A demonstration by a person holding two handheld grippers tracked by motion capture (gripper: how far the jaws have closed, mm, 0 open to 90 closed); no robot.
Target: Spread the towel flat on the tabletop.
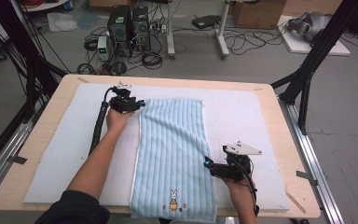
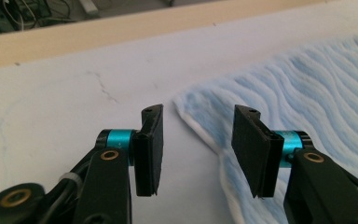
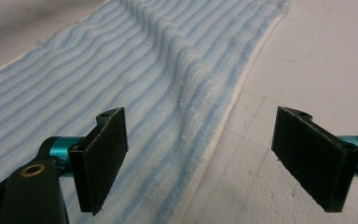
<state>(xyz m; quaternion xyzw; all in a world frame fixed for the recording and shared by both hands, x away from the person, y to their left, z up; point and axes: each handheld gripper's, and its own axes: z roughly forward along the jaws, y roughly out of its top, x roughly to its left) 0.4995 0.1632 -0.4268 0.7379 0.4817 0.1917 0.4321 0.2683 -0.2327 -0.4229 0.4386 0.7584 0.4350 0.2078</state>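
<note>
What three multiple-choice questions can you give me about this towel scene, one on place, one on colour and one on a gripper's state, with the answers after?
1. Where is the left gripper?
A. at the towel's far left corner
B. at the towel's near right corner
C. off the table

2. What colour is the striped towel?
A. red
B. light blue
C. green

3. How do the right gripper's jaws stand?
A. clamped on the towel
B. shut on nothing
C. open, astride the towel's edge

Answers: 1 A, the high view shows it at that corner. 2 B, pale blue ribs with a white edge. 3 C, the right gripper view shows the pads wide apart, the edge lying free between them.
</note>
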